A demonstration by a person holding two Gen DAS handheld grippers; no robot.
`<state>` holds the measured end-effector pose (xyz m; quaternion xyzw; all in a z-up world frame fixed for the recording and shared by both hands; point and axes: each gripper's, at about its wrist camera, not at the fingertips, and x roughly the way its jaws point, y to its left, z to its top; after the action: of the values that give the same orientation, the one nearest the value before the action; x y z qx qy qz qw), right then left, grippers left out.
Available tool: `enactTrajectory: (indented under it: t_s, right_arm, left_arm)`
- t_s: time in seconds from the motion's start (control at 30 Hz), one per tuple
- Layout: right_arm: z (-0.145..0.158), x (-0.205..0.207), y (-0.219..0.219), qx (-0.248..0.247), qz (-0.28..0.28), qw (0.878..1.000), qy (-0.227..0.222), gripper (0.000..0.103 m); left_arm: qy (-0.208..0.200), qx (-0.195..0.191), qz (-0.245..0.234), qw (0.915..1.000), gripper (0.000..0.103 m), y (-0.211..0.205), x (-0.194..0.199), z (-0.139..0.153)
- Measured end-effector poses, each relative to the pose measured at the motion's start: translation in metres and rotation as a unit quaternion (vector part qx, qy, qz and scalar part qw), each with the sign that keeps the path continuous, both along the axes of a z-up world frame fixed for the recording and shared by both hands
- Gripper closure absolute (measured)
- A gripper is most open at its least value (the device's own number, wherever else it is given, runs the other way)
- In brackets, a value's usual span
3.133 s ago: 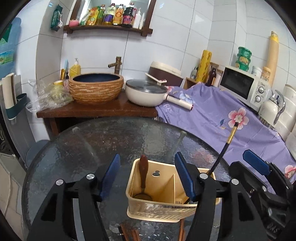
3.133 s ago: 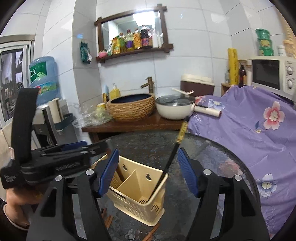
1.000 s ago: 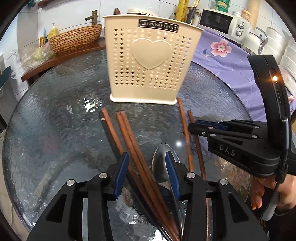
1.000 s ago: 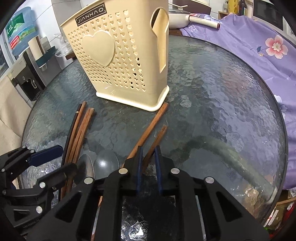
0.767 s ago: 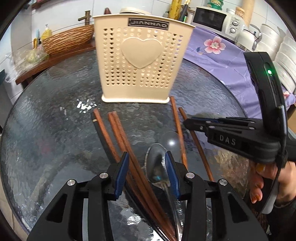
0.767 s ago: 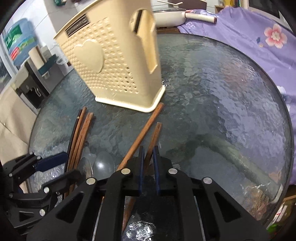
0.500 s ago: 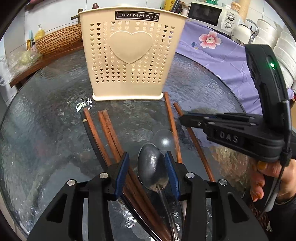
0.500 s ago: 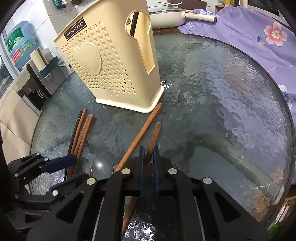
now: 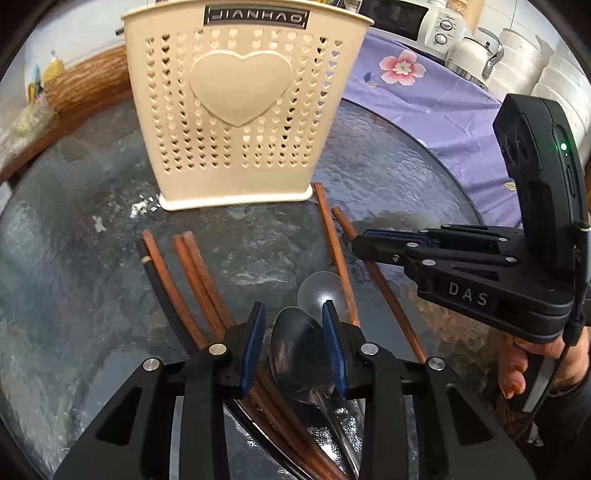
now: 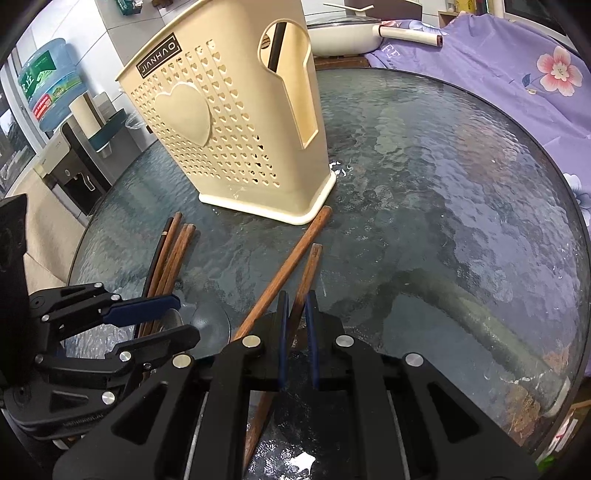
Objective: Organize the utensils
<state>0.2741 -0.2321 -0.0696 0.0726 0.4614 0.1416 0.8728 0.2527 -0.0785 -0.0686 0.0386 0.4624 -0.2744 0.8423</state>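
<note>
Utensils lie scattered on the table before you. Your left gripper (image 9: 293,345) has its blue pads closing around the bowl of a steel spoon (image 9: 299,354), which sits between them; whether the pads already press on it you cannot tell. Your right gripper (image 10: 295,332) is clamped narrow on one brown wooden chopstick (image 10: 304,280), whose far end points at the holder. A second loose brown chopstick (image 10: 284,273) lies just beside it, its tip touching the holder's base. To the left, three more brown chopsticks (image 9: 192,280) and one black one (image 9: 162,291) lie bunched together. A second spoon bowl (image 9: 319,291) shows just beyond the left pads. The cream plastic utensil holder (image 9: 240,110), perforated with small hearts and one large heart, stands upright farther back. Everything rests on a round, dark, rippled glass table (image 10: 443,184). Around it: a purple floral cloth (image 10: 517,55), a white microwave (image 9: 406,18), a white pan (image 10: 343,33), a blue water bottle (image 10: 48,88).
</note>
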Motion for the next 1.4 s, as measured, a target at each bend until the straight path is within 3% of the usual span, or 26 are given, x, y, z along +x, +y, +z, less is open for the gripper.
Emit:
enactTrajectory:
  t_s: [0.23, 0.33, 0.97, 1.17, 1.33, 1.4]
  right_arm:
    - [0.0, 0.003, -0.003, 0.01, -0.002, 1.0, 0.005, 0.093]
    - [0.0, 0.003, -0.002, 0.012, -0.002, 1.0, 0.004, 0.093]
    - [0.013, -0.009, -0.003, 0.018, -0.003, 0.999, -0.027, 0.093]
    - [0.043, -0.027, -0.007, 0.03, 0.009, 0.996, -0.079, 0.094]
    - [0.075, -0.043, -0.01, 0.04, 0.018, 0.99, -0.133, 0.095]
    - [0.087, -0.049, -0.01, 0.044, 0.023, 0.987, -0.151, 0.095]
  left_arm:
    - [0.004, -0.004, -0.01, 0.9999, 0.08, 0.004, -0.003, -0.001]
    - [0.001, -0.004, -0.011, 0.9999, 0.096, 0.009, -0.009, 0.002]
    - [-0.008, -0.037, 0.02, 0.9991, 0.101, 0.027, -0.01, 0.018]
    - [-0.053, -0.046, 0.039, 0.9967, 0.102, 0.039, -0.018, 0.045]
    - [-0.13, -0.046, 0.052, 0.9892, 0.102, 0.046, -0.035, 0.077]
    - [-0.141, -0.046, 0.055, 0.9875, 0.102, 0.046, -0.037, 0.085]
